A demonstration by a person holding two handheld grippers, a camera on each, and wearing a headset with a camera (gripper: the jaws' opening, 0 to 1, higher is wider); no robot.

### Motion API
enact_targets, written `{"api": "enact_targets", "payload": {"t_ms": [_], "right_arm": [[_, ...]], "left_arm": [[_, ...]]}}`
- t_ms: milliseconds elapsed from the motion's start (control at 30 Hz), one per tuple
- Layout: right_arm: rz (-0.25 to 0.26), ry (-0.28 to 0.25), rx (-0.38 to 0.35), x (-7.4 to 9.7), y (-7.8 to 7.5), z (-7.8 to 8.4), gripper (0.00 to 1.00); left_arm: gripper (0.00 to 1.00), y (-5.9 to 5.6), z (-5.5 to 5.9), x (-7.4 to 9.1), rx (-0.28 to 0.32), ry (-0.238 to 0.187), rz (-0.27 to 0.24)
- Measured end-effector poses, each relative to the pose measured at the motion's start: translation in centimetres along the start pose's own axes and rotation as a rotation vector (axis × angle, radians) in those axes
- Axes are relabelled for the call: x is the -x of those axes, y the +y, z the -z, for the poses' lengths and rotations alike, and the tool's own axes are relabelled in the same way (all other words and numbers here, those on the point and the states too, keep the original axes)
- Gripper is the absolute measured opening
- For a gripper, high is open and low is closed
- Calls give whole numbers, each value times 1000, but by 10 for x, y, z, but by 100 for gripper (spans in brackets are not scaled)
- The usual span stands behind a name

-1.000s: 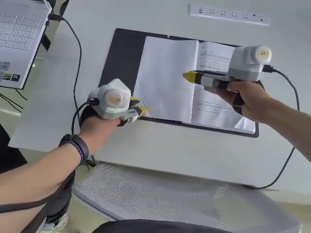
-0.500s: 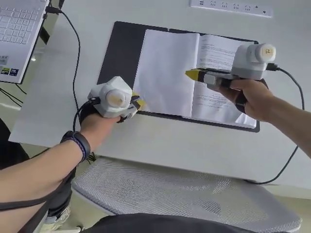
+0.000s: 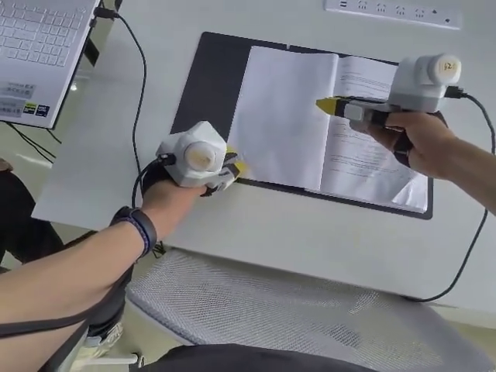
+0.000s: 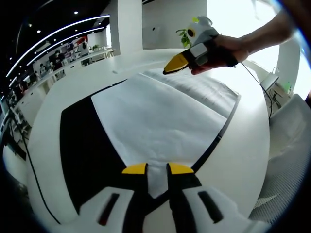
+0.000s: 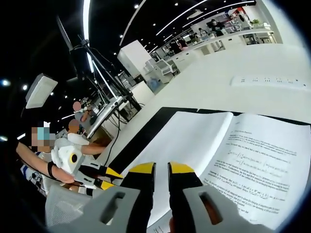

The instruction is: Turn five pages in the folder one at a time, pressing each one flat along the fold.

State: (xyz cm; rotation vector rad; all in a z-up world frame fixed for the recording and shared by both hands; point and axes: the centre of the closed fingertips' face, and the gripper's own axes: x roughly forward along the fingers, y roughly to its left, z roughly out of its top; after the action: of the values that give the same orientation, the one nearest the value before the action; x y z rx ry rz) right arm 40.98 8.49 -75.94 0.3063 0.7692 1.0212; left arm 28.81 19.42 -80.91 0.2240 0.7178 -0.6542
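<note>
1. Left claw: its two yellow-tipped jaws stand close together with a narrow gap. The near corner of the blank white page shows in that gap. I cannot tell whether the jaws clamp the corner or only straddle it.
2. Right claw: its jaws are drawn almost together, with only a thin dark slit between them and nothing held. In the head view the yellow tip points toward the person's left, across the open folder, and sits over the fold about halfway along it. I cannot tell whether the tip touches the paper or hangs just above it.
3. The folder lies open and flat on the white table, its black inner cover bare on the left.
4. The blank page lies over the middle of the folder, to the left of the fold. The left claw is at this page's lower left corner, close to the folder's near edge.
5. A printed page lies to the right of the fold. The hand with the right claw hovers above it and covers part of it.
6. The two claws are well apart, at opposite sides of the blank page.
7. Around the folder: a laptop at the table's far left, a power strip beyond the folder, and a mesh chair near the table's front edge.
</note>
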Motion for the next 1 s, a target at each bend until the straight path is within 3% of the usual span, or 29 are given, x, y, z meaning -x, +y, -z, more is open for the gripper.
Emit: {"api": "enact_targets", "payload": {"t_ms": [167, 233, 400, 433, 1000], "right_arm": [[1, 18, -5, -7, -8, 8, 5], [7, 30, -10, -10, -18, 15, 4], [29, 50, -15, -8, -20, 33, 3], [26, 27, -15, -7, -19, 32, 2], [-17, -9, -60, -9, -15, 31, 0]], "left_arm": [[14, 0, -1, 1, 5, 2, 0], [14, 0, -1, 1, 7, 3, 1], [14, 0, -2, 3, 3, 6, 0], [14, 0, -2, 3, 3, 6, 0], [15, 1, -3, 3, 22, 2, 3]]}}
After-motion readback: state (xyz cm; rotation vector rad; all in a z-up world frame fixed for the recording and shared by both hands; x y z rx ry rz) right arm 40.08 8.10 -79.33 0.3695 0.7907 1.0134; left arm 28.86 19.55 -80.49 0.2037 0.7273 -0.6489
